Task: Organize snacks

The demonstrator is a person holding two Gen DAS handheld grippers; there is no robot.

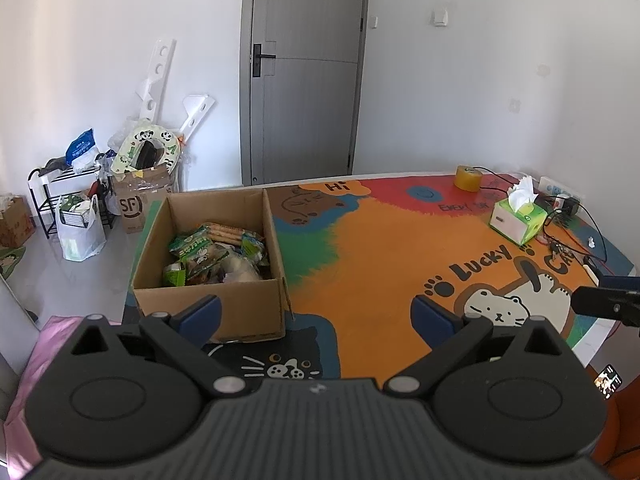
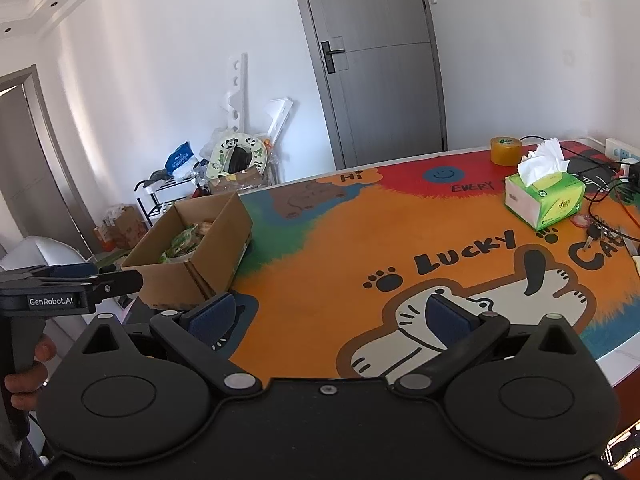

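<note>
An open cardboard box stands at the left end of the table and holds several snack packets, mostly green and orange. It also shows in the right wrist view, with snack packets inside. My left gripper is open and empty, held above the table's near edge, its left finger in front of the box's near wall. My right gripper is open and empty above the cat drawing, to the right of the box. The left gripper also shows at the left edge of the right wrist view.
The table wears a bright cartoon cat cloth. A green tissue box, a tape roll, keys, cables and a power strip lie at the far right. A grey door, boxes and a rack stand behind.
</note>
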